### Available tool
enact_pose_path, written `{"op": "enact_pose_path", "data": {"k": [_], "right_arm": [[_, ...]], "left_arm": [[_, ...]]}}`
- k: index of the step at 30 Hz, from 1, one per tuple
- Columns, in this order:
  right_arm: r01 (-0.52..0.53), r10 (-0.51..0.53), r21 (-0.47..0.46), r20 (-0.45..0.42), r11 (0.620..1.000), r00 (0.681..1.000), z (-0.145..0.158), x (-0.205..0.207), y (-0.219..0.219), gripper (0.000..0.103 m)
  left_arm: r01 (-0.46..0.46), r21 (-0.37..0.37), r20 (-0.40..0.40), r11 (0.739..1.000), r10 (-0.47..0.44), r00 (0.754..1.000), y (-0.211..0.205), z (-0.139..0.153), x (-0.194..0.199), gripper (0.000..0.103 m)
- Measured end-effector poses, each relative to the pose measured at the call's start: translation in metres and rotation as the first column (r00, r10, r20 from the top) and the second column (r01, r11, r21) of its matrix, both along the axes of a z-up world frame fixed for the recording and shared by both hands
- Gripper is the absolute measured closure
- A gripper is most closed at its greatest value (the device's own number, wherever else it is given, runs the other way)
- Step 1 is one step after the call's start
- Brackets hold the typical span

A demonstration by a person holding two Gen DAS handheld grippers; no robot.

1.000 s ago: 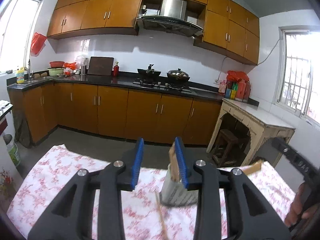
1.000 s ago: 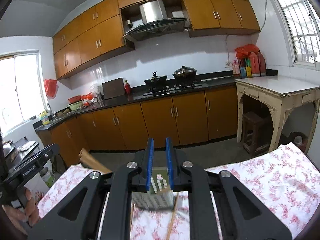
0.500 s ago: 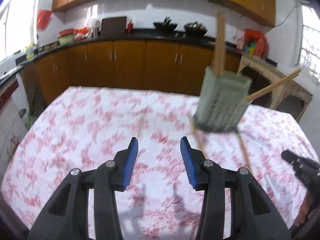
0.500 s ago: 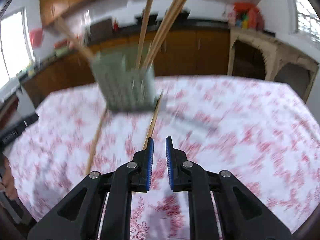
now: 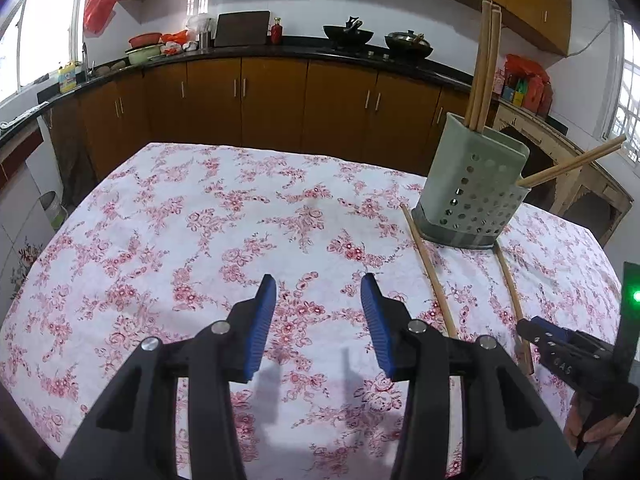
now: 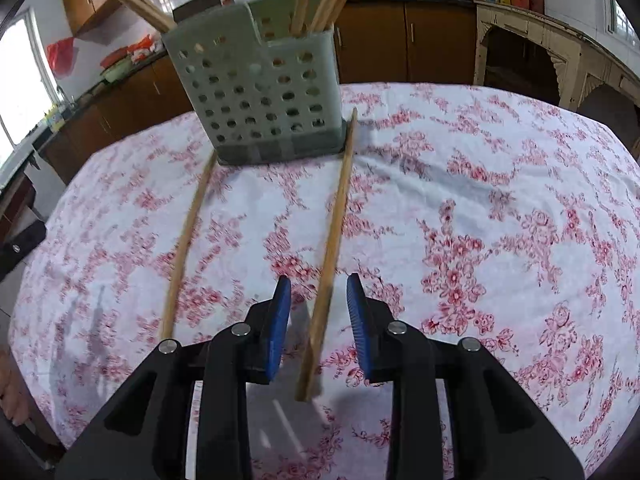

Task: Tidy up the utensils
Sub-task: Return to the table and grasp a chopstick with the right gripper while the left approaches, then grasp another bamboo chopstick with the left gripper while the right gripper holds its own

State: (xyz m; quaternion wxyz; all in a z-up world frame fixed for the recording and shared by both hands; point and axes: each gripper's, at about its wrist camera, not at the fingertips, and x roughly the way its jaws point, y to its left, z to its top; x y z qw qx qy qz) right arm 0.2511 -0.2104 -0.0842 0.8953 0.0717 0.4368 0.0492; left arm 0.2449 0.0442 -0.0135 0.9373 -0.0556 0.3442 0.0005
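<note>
On the left, my left gripper (image 5: 318,300) hangs over the flowery tablecloth (image 5: 192,240); its blue fingers (image 5: 262,320) are spread apart and there is only cloth between them; they touch no chopstick. Next, a little to the right, one loose chopstick (image 5: 430,272) lies flat on the cloth, with its far end just beside the bottom of the green chopstick holder (image 5: 472,188); a second loose chopstick (image 5: 512,296) lies on the other side of the holder's bottom, and my right gripper (image 5: 524,326) has its tip right at the near part of that stick. The holder is full of little round holes and stands up on the right part of the table; some chopsticks stand tall in it (image 5: 482,68), and others lean out over its right edge (image 5: 572,164). From my right gripper's own camera, the holder (image 6: 256,92) stands at the far side of the cloth (image 6: 480,220); the left loose stick (image 6: 188,240) lies well off to the side; the right loose stick (image 6: 332,248) runs from the holder's corner down into the gap of my right gripper (image 6: 318,296); my blue fingers (image 6: 358,320) there are opening, one on each side of the stick, and they do not squeeze it; the stick looks a bit blurry.
</note>
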Motion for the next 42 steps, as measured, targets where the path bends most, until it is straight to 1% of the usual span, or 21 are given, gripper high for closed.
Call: {"op": "enact_pose_path", "data": {"k": [1, 3, 4, 6, 13, 15, 17, 20, 23, 25, 29, 30, 32, 33, 34, 35, 36, 38, 42], "right_arm": [[0.010, -0.010, -0.013, 0.013, 1.000, 1.000, -0.001, -0.002, -0.001, 0.084], [0.023, -0.023, -0.009, 0.012, 1.000, 1.000, 0.000, -0.004, -0.006, 0.094], [0.031, -0.031, -0.002, 0.010, 1.000, 0.999, -0.001, -0.004, -0.009, 0.095], [0.044, -0.044, 0.011, 0.007, 0.999, 0.999, -0.001, -0.003, -0.014, 0.095], [0.097, -0.097, -0.021, 0.016, 0.995, 0.995, -0.003, 0.005, -0.035, 0.095], [0.127, -0.126, -0.034, 0.017, 0.991, 0.992, -0.003, 0.008, -0.046, 0.095], [0.187, -0.186, -0.059, 0.017, 0.981, 0.982, -0.003, 0.013, -0.062, 0.095], [0.252, -0.252, -0.039, 0.009, 0.967, 0.968, -0.004, 0.017, -0.086, 0.095], [0.258, -0.258, -0.022, 0.006, 0.966, 0.966, -0.004, 0.019, -0.094, 0.095], [0.250, -0.250, -0.039, 0.016, 0.967, 0.968, -0.004, 0.018, -0.092, 0.095], [0.241, -0.240, -0.057, 0.027, 0.969, 0.970, -0.004, 0.016, -0.091, 0.095], [0.242, -0.241, -0.056, 0.026, 0.969, 0.970, -0.004, 0.016, -0.090, 0.095], [0.239, -0.238, -0.053, 0.026, 0.970, 0.971, -0.005, 0.016, -0.090, 0.095], [0.237, -0.235, -0.057, 0.027, 0.970, 0.972, -0.005, 0.016, -0.089, 0.095], [0.234, -0.233, -0.061, 0.029, 0.970, 0.972, -0.005, 0.017, -0.088, 0.095], [0.231, -0.230, -0.068, 0.031, 0.971, 0.973, -0.004, 0.016, -0.087, 0.095], [0.228, -0.226, -0.071, 0.033, 0.971, 0.974, -0.004, 0.016, -0.086, 0.095], [0.212, -0.210, -0.074, 0.034, 0.975, 0.977, -0.004, 0.017, -0.083, 0.095], [0.162, -0.160, -0.061, 0.032, 0.985, 0.987, -0.004, 0.020, -0.078, 0.095]], "left_arm": [[0.003, 0.000, -0.001, 1.000, -0.003, 1.000, -0.002, -0.001, 0.000, 0.059], [0.012, 0.001, -0.005, 1.000, -0.012, 1.000, -0.006, -0.002, 0.001, 0.059], [0.014, 0.001, -0.008, 1.000, -0.014, 1.000, -0.007, -0.003, 0.002, 0.059], [0.022, -0.005, -0.015, 1.000, -0.022, 1.000, -0.011, -0.005, 0.004, 0.059], [0.062, -0.036, -0.048, 0.997, -0.063, 0.997, -0.030, -0.015, 0.009, 0.057], [0.084, -0.048, -0.059, 0.995, -0.086, 0.995, -0.038, -0.020, 0.010, 0.057], [0.101, -0.053, -0.066, 0.993, -0.105, 0.992, -0.045, -0.022, 0.012, 0.056], [0.147, -0.056, -0.079, 0.988, -0.151, 0.985, -0.062, -0.027, 0.015, 0.057], [0.183, -0.045, -0.092, 0.982, -0.187, 0.978, -0.077, -0.032, 0.018, 0.057], [0.202, -0.031, -0.106, 0.979, -0.204, 0.973, -0.089, -0.037, 0.021, 0.057], [0.207, -0.003, -0.151, 0.978, -0.205, 0.967, -0.108, -0.052, 0.029, 0.057], [0.206, -0.002, -0.158, 0.978, -0.204, 0.966, -0.110, -0.055, 0.030, 0.059], [0.199, 0.011, -0.184, 0.980, -0.194, 0.964, -0.115, -0.062, 0.034, 0.072], [0.195, 0.019, -0.186, 0.981, -0.188, 0.964, -0.115, -0.064, 0.034, 0.078], [0.188, 0.039, -0.179, 0.981, -0.179, 0.968, -0.117, -0.065, 0.034, 0.088], [0.182, 0.050, -0.179, 0.982, -0.170, 0.969, -0.116, -0.066, 0.035, 0.091], [0.175, 0.044, -0.183, 0.984, -0.164, 0.969, -0.113, -0.067, 0.038, 0.094], [0.152, 0.020, -0.190, 0.988, -0.146, 0.971, -0.103, -0.066, 0.044, 0.095], [0.086, 0.021, -0.198, 0.996, -0.081, 0.977, -0.071, -0.064, 0.063, 0.095]]}}
